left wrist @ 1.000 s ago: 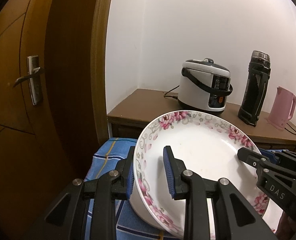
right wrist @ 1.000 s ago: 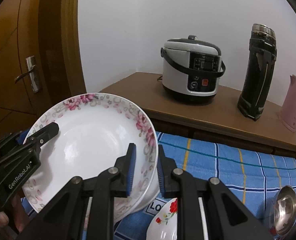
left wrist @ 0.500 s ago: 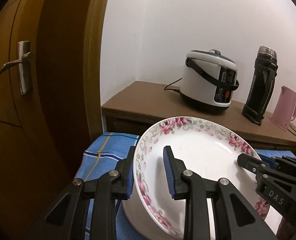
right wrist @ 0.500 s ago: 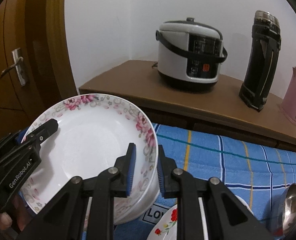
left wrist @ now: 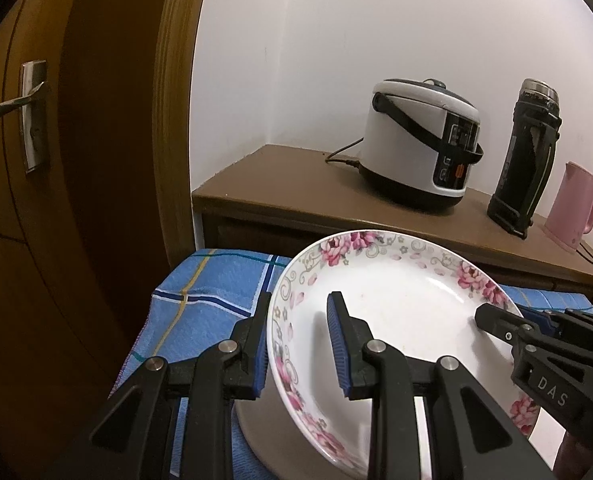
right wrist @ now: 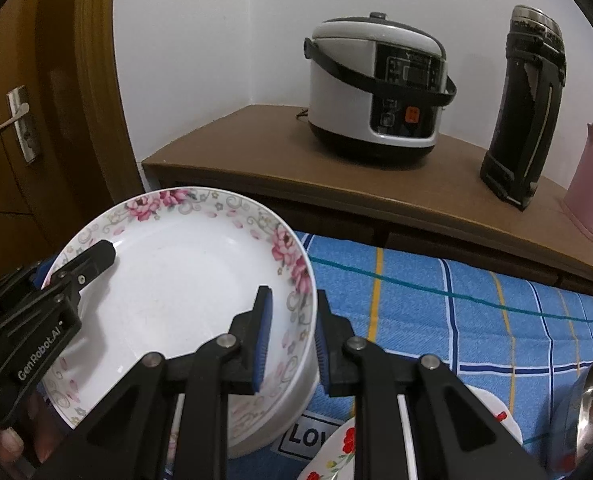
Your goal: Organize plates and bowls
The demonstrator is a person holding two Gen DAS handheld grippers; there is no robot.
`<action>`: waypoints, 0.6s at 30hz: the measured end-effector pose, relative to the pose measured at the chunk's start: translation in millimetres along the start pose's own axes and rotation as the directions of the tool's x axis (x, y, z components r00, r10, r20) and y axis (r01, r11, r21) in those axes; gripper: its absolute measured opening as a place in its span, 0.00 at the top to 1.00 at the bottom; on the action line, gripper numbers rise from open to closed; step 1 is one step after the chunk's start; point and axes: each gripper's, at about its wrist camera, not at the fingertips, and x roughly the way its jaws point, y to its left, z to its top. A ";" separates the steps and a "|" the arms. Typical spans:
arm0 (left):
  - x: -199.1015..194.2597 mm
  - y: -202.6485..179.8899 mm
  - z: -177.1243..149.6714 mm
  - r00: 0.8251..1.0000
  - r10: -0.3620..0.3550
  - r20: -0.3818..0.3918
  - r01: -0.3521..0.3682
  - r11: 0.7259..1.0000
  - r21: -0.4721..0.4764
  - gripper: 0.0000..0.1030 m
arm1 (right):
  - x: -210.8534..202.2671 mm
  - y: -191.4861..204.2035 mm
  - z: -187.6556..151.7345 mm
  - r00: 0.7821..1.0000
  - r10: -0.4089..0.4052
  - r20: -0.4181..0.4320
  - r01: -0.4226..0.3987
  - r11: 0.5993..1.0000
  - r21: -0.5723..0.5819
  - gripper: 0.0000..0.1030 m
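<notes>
The floral plate (left wrist: pixel 396 320) (right wrist: pixel 176 280) — white, deep, pink roses on the rim — is held tilted above the blue checked cloth (left wrist: pixel 216 292) (right wrist: pixel 456 300), with a white dish (right wrist: pixel 272 420) directly beneath it; whether the two touch cannot be told. The left claw (left wrist: pixel 300 344) straddles the plate's left rim, one finger outside and one inside the well, pinching the rim; the right claw (right wrist: pixel 290 336) straddles the opposite rim in the same manner, pressed onto it. Each claw appears in the other's view at the far side of the plate.

On the cloth near the right claw lie a small plate with red flowers (right wrist: pixel 336 452) and a steel bowl (right wrist: pixel 588 404) at the right edge; a label reading "LOV" (right wrist: pixel 300 436) shows between them and the white dish.

Behind the cloth stands a brown table (left wrist: pixel 296 184) (right wrist: pixel 256 152) carrying a rice cooker (left wrist: pixel 420 148) (right wrist: pixel 376 88), a black flask (left wrist: pixel 528 156) (right wrist: pixel 524 100) and a pink kettle (left wrist: pixel 572 204) (right wrist: pixel 592 180); a wooden door (left wrist: pixel 76 160) with a metal handle (left wrist: pixel 20 116) — left of both views.
</notes>
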 end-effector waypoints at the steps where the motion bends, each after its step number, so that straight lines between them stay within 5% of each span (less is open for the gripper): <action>1: 1.1 0.6 -0.3 1.000 -0.003 -0.005 0.003 1.000 -0.003 0.72 | 0.6 0.2 0.2 1.000 0.000 -0.003 0.000 1.000 0.001 0.81; 18: 18.5 2.7 -7.6 0.996 -0.003 -0.088 0.003 1.000 -0.010 0.72 | 12.3 -0.2 0.7 0.999 -0.016 -0.052 0.016 1.000 -0.011 0.80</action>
